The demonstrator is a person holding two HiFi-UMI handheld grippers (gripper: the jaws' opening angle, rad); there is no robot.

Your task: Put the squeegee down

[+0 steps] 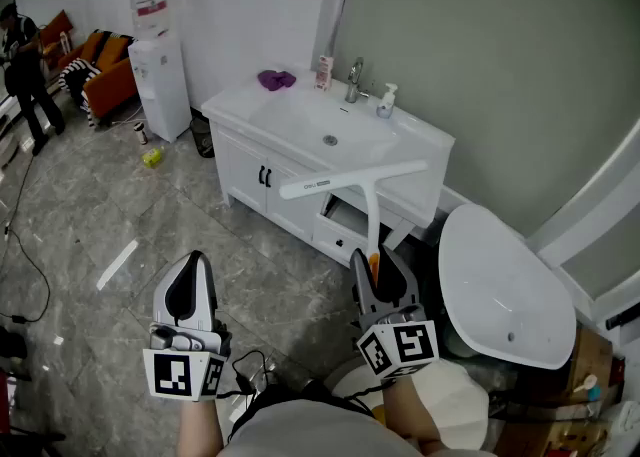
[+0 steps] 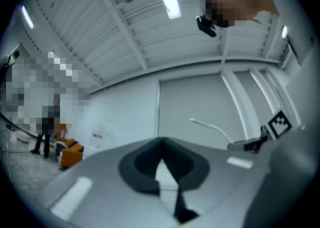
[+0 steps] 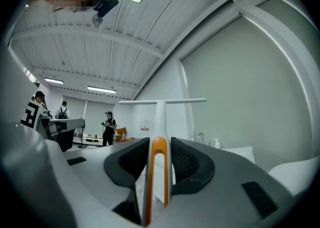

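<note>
The squeegee (image 1: 352, 177) is white, with a long blade and an orange-edged handle. My right gripper (image 1: 377, 271) is shut on that handle and holds it out level, so the blade hangs in front of the white vanity (image 1: 240, 110). In the right gripper view the handle (image 3: 159, 122) runs out from between the dark pads (image 3: 131, 161) to the crosswise blade (image 3: 162, 102). My left gripper (image 1: 192, 271) is low at the left over the grey floor. Its jaws are shut with nothing in them, as the left gripper view (image 2: 161, 144) also shows.
On the vanity are a sink with a tap (image 1: 354, 80), a soap bottle (image 1: 386, 100) and a purple cloth (image 1: 276, 78); one drawer (image 1: 342, 220) stands open. A white oval basin (image 1: 505, 285) lies to the right. A water dispenser (image 1: 157, 63), an orange sofa (image 1: 105, 70) and a person (image 1: 22, 60) are at the far left.
</note>
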